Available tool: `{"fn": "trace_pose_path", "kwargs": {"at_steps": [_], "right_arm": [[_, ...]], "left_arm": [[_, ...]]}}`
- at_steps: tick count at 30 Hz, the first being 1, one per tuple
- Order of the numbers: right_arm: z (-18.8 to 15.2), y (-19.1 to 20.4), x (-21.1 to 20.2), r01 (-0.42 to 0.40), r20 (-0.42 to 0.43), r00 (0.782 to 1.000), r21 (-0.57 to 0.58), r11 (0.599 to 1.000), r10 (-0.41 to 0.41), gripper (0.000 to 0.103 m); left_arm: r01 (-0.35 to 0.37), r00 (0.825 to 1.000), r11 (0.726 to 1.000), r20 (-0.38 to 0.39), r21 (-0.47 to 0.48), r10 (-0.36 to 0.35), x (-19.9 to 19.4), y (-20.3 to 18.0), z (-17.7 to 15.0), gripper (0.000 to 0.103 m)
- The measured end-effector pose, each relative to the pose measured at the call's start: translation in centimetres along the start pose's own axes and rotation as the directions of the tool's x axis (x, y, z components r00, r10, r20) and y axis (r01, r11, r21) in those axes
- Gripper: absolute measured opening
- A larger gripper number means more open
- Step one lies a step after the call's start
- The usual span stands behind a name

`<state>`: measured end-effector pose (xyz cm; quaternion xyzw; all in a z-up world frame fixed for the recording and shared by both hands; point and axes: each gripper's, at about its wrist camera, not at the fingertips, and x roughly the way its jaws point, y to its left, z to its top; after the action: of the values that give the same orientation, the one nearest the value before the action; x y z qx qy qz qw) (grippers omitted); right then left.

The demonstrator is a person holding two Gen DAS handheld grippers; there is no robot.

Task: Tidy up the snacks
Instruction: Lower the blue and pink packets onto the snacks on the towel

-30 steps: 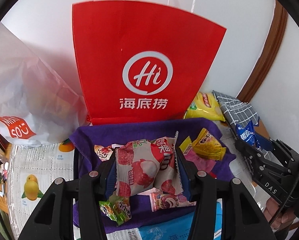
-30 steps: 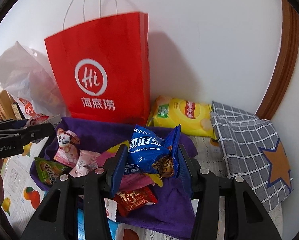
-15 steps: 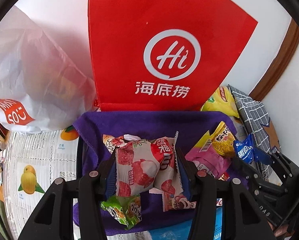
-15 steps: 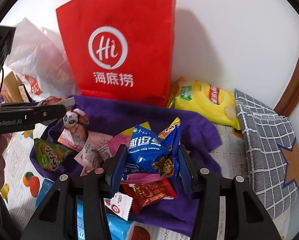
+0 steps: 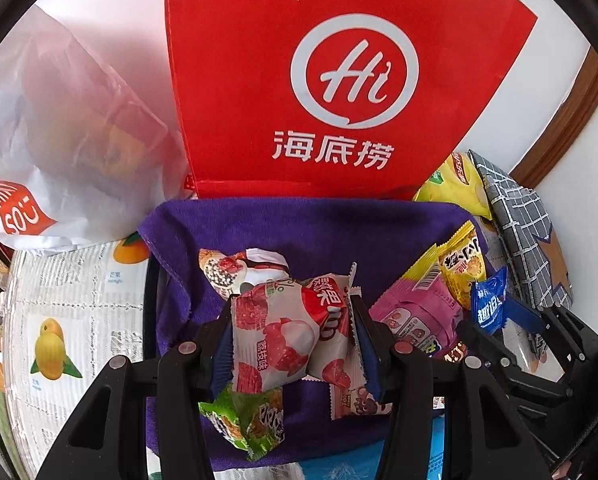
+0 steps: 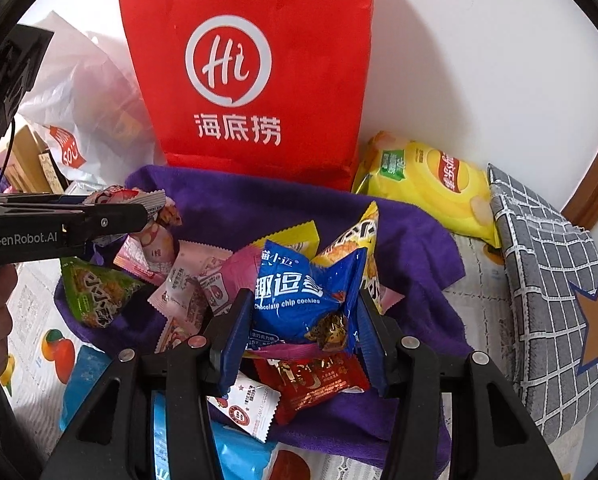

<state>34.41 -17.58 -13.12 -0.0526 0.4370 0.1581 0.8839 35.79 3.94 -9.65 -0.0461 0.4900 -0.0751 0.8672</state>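
My left gripper (image 5: 293,340) is shut on a white and red lychee snack packet (image 5: 287,336), held above the purple cloth (image 5: 307,228). My right gripper (image 6: 303,320) is shut on a blue chocolate chip cookie packet (image 6: 299,296) over the same cloth (image 6: 419,248). Several small snack packets lie on the cloth, among them a green one (image 5: 247,420), a pink one (image 5: 415,312) and a red one (image 6: 315,376). A red paper bag (image 5: 339,80) stands upright behind the cloth, also in the right wrist view (image 6: 251,72). The left gripper shows at the left of the right wrist view (image 6: 111,216).
A white plastic bag (image 5: 59,120) sits left of the red bag. A yellow chips bag (image 6: 427,184) and a grey checked cloth bag (image 6: 555,288) lie to the right by the wall. A fruit-print table cover (image 5: 67,320) lies under everything.
Both grippers have moved closer to the red bag and the cloth, each still holding its packet. The bag fills more of both views.
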Motion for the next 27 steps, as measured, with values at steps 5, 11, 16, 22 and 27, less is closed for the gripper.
{"fn": "trace_pose_path", "kwargs": {"at_steps": [5, 11, 16, 22, 27], "right_arm": [[-0.1, 0.2, 0.4, 0.006, -0.008, 1.000, -0.007, 1.000, -0.006, 0.051], [-0.2, 0.0, 0.7, 0.006, -0.014, 1.000, 0.001, 1.000, -0.006, 0.052], [-0.3, 0.0, 1.0, 0.009, -0.019, 1.000, 0.004, 1.000, -0.009, 0.053], [-0.4, 0.0, 1.1, 0.008, -0.023, 1.000, 0.003, 1.000, -0.008, 0.054], [-0.5, 0.0, 1.3, 0.004, -0.028, 1.000, 0.005, 1.000, -0.003, 0.054]], "left_arm": [[-0.005, 1.000, 1.000, -0.021, 0.013, 0.005, 0.7, -0.4, -0.1, 0.049], [-0.011, 0.999, 1.000, -0.047, 0.010, 0.011, 1.4, -0.4, 0.0, 0.049], [-0.002, 0.998, 1.000, -0.060, 0.001, 0.003, 1.8, -0.3, -0.1, 0.050], [-0.006, 0.998, 1.000, -0.067, 0.010, 0.007, 2.3, -0.7, -0.2, 0.050], [-0.006, 0.997, 1.000, -0.072, 0.010, 0.006, 2.7, -0.8, -0.3, 0.050]]}}
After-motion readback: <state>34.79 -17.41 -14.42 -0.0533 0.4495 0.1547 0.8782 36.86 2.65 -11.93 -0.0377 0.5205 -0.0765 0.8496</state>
